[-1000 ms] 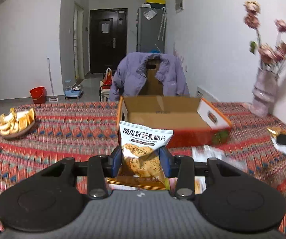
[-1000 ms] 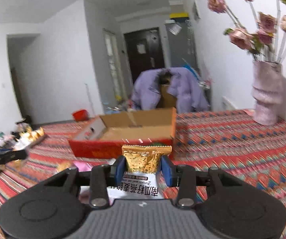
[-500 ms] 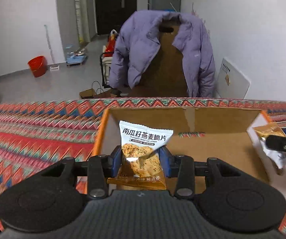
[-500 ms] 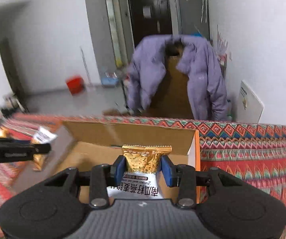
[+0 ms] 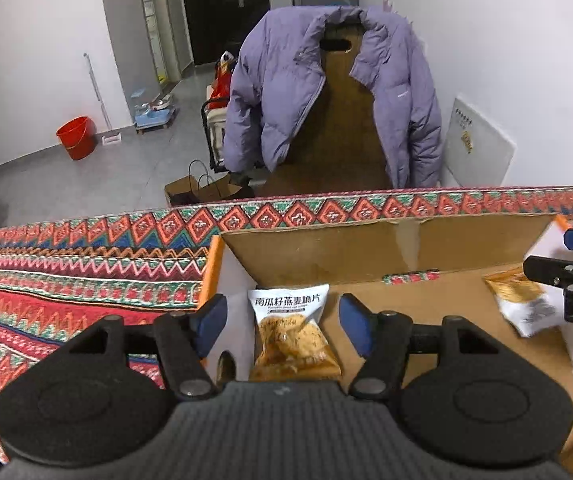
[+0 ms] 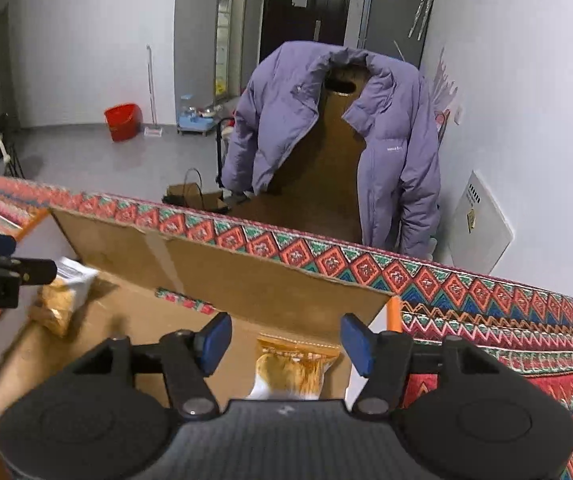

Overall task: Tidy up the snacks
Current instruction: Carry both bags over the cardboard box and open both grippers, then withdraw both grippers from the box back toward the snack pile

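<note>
An open cardboard box [image 5: 366,248] lies on the patterned tablecloth. In the left wrist view my left gripper [image 5: 283,326] hangs over the box's left end, its jaws opening. A white and orange snack packet [image 5: 290,328] lies loose between the blue pads, touching neither. In the right wrist view my right gripper [image 6: 286,340] is over the box's [image 6: 226,276] right end, jaws also opening. A second snack packet [image 6: 294,372] sits free below and between its pads. That packet [image 5: 526,300] also shows at the right in the left wrist view, under my right gripper's fingers [image 5: 554,270].
The tablecloth [image 5: 86,272] ends at the table's far edge just behind the box. Beyond it stands a chair draped with a purple jacket [image 5: 326,92]. A red bucket [image 5: 76,138] and a white panel [image 5: 478,144] are on the floor by the walls.
Both grippers came forward from in front of the box to above it, each carrying a packet. Both jaws have since opened and the packets have dropped free inside the box.
</note>
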A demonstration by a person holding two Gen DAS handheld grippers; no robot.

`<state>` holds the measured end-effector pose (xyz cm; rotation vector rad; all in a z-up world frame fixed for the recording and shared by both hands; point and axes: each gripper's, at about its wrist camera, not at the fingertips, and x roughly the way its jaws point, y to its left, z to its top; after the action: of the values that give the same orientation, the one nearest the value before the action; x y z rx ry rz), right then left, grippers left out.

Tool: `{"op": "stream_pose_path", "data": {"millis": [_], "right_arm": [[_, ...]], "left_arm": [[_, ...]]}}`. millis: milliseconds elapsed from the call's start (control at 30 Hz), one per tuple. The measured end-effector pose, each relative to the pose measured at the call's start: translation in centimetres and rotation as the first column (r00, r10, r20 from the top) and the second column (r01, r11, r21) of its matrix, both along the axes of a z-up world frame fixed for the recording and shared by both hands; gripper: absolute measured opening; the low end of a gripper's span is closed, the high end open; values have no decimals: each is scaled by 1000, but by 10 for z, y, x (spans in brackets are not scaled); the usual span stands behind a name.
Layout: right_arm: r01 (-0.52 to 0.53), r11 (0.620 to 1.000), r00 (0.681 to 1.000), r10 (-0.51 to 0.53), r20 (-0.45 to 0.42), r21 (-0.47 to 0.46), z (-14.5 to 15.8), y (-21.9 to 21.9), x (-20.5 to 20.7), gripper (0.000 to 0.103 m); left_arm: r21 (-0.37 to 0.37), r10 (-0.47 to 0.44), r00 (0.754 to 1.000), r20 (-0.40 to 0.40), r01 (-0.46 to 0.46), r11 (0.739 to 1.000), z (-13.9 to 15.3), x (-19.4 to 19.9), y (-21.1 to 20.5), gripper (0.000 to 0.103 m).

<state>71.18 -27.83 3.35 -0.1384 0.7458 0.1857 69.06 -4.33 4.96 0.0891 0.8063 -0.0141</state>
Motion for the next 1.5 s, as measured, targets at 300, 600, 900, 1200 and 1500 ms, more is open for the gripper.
{"op": "stream_pose_path", "data": {"millis": [300, 600, 900, 1200, 1500], "right_arm": [[-55, 990, 995, 44, 90, 126, 67, -25, -126, 82], [-115, 976, 971, 71, 227, 187, 88, -43, -321, 96], [-104, 986, 935, 50, 352, 134, 65, -30, -484, 103], [-109, 985, 937, 56, 346, 136, 16, -5, -578, 103], [-40, 983, 950, -18, 311, 181, 4, -18, -587, 103]], "left_arm": [[-77, -74, 996, 54, 78, 994, 65, -132, 15, 86], [-96, -119, 974, 195, 139, 986, 75, -323, 34, 98], [-149, -101, 937, 335, 158, 976, 47, -489, 48, 101], [-90, -55, 945, 321, 88, 992, 16, -570, 47, 102], [-118, -58, 953, 298, 97, 988, 6, -575, 49, 101]]}}
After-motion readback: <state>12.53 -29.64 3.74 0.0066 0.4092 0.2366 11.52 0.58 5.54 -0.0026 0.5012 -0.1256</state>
